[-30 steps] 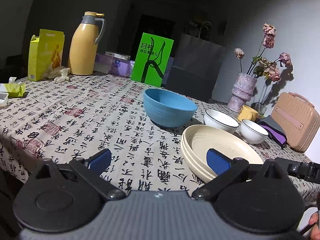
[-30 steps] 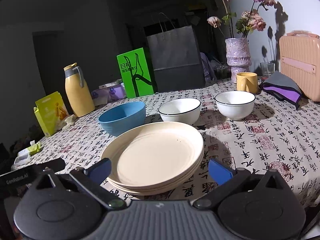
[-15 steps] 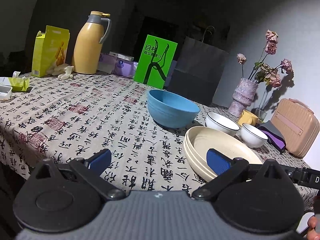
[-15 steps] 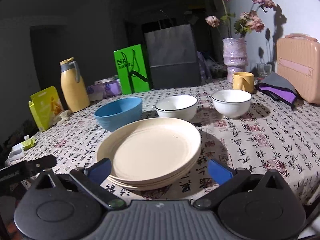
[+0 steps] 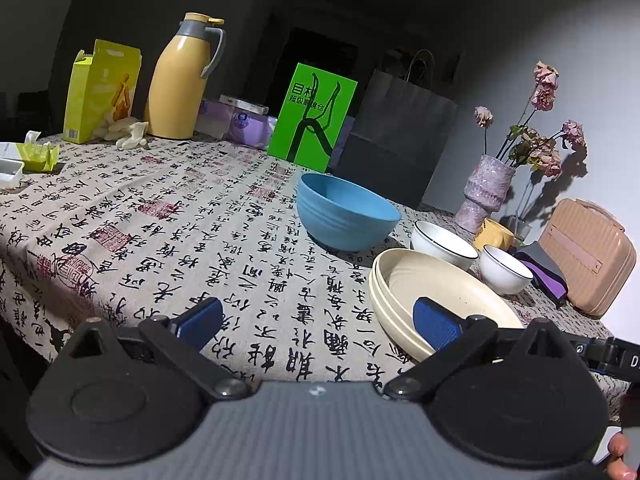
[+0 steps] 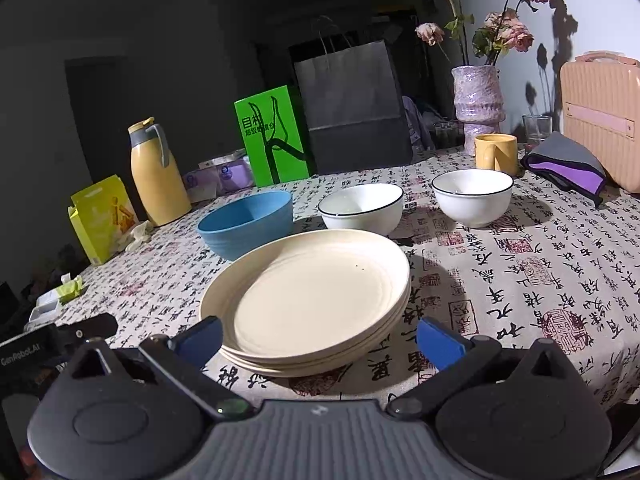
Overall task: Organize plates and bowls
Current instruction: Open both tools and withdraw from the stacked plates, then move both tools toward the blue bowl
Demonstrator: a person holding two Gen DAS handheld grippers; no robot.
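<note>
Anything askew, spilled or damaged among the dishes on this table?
Nothing is broken or spilled. The cream plate stack has a few dark specks near the top plate's far rim. The blue bowl and both white bowls stand upright.

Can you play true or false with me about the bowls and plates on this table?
1. The cream plates are stacked. True.
2. The blue bowl sits on top of the plates. False: it stands on the tablecloth behind them.
3. There are two white bowls. True.
4. The right gripper is pinching a plate. False: it is open, with a finger on each side of the stack and nothing held.
5. The left gripper holds the yellow mug. False: it is open and empty; the mug stands by the vase.
</note>
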